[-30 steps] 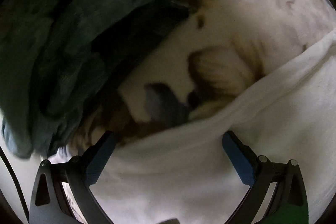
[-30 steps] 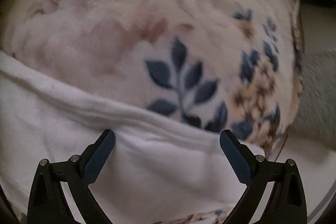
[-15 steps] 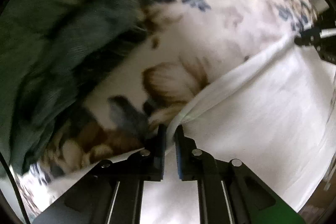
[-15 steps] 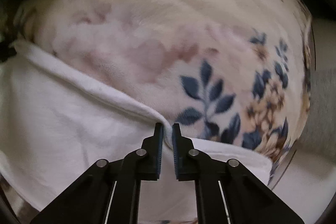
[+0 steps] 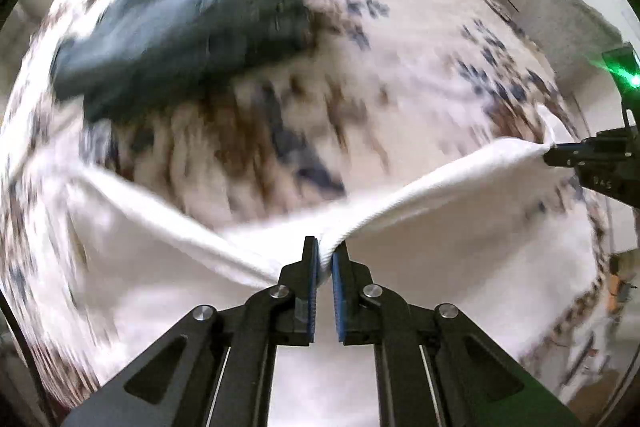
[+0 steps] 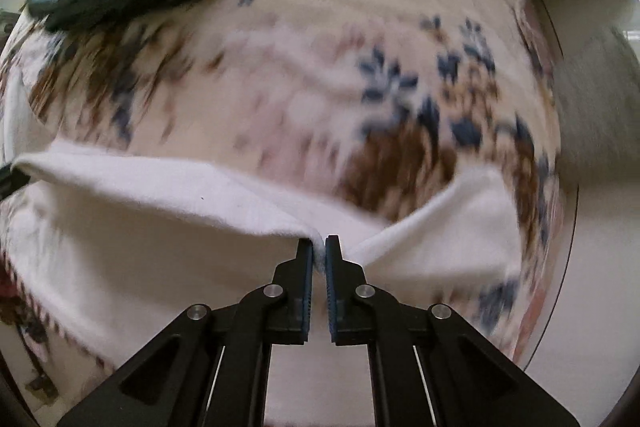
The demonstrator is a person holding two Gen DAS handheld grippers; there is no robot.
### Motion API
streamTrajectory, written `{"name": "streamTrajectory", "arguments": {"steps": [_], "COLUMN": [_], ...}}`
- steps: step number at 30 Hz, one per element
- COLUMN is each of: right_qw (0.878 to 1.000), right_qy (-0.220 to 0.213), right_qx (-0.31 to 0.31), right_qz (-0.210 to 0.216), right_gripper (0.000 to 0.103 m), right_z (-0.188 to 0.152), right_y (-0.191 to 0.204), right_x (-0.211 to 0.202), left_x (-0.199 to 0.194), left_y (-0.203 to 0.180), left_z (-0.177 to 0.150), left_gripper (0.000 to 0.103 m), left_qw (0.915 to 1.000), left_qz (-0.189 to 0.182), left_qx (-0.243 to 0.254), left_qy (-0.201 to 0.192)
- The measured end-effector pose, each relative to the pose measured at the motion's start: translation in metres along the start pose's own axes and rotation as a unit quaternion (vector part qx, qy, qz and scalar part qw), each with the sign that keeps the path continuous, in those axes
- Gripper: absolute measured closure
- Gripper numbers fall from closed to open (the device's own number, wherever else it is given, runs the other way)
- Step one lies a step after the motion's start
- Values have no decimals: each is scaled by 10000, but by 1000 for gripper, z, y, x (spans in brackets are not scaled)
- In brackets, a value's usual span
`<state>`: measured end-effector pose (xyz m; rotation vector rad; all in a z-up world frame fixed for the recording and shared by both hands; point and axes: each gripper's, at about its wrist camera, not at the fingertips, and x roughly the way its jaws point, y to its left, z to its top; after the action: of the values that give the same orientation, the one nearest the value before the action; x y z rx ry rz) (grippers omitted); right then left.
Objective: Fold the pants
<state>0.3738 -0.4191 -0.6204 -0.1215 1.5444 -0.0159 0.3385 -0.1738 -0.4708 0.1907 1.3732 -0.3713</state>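
Since the earlier frames, both grippers have been closed from wide open onto the edge of the white pants [image 5: 432,267], and that edge has been lifted off the floral blanket [image 5: 420,39], which is now seen from higher up with more of it in view.

In the left wrist view, the left gripper [image 5: 325,259] is seen with its fingers together, clamped on a bunched fold of the ribbed hem. From there the hem is stretched in a taut band up to the right, where it is pinched by the right gripper [image 5: 554,151] at the picture's edge. The rest of the pants is draped below the band over the blanket.

In the right wrist view, the right gripper [image 6: 318,251] is likewise clamped on the hem of the pants [image 6: 152,211], with cloth spread out to both sides of the fingers.

A dark green garment [image 5: 188,39] is left lying on the blanket at the far side, well apart from the pants. Much of the blanket is blurred.
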Motion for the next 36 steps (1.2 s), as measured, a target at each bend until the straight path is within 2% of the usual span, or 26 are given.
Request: {"name": "streamTrajectory", "arguments": {"steps": [5, 6, 10, 13, 16, 17, 19, 20, 21, 22, 24, 26, 29, 32, 34, 35, 36], "right_qw": [9984, 9978, 9934, 9911, 9898, 9887, 9855, 9830, 9795, 9751, 9627, 9461, 9275, 9184, 9227, 9264, 9296], "right_qy": [379, 484, 942, 1164, 1125, 1189, 1217, 1181, 1118, 1028, 831, 550, 235, 232, 507, 675, 777], "right_qx": [401, 430, 592, 509, 819, 891, 1179, 1367, 1575, 1813, 2356, 2999, 3643, 3898, 3791, 3687, 3598], "right_qz": [-132, -174, -293, -384, -293, -215, 125, 330, 563, 762, 1036, 1091, 801, 633, 489, 355, 171], "right_gripper": [96, 96, 96, 96, 93, 90, 72, 41, 13, 9, 9, 9, 9, 10, 12, 29, 67], "right_z": [-90, -102, -154, -175, -185, -186, -191, -193, -197, -202, -211, -216, -199, -164, -144, -140, -141], "right_y": [26, 31, 50, 63, 59, 57, 48, 42, 36, 28, 8, -20, -63, -99, -110, -110, -110], "right_x": [2, 7, 45, 68, 75, 75, 64, 56, 46, 35, 14, -3, -1, 36, 71, 84, 91], "left_x": [7, 18, 57, 75, 75, 72, 57, 47, 34, 22, 6, -4, 10, 36, 50, 56, 61], "left_y": [-31, -33, -36, -36, -37, -36, -29, -27, -24, -20, -14, -13, -23, -46, -54, -62, -71], "left_z": [-87, -108, -153, -163, -165, -163, -160, -158, -157, -157, -158, -153, -137, -111, -94, -86, -79], "left_gripper": [99, 99, 99, 99, 99, 94, 89, 79, 63, 38, 18, 18, 18, 18, 18, 18, 18], "left_qw": [9979, 9962, 9896, 9886, 9897, 9897, 9877, 9874, 9870, 9865, 9861, 9865, 9886, 9880, 9879, 9882, 9887], "left_qz": [-152, -234, -426, -445, -476, -445, -426, -373, -299, -241, -31, 235, 739, 1102, 1177, 1220, 1252], "left_qx": [-266, -343, -604, -613, -480, -491, -708, -804, -958, -1099, -1263, -1339, -1097, -905, -800, -701, -578], "left_qy": [569, 762, 1238, 1302, 1261, 1268, 1326, 1313, 1254, 1186, 1082, 916, 722, 601, 610, 600, 593]}}
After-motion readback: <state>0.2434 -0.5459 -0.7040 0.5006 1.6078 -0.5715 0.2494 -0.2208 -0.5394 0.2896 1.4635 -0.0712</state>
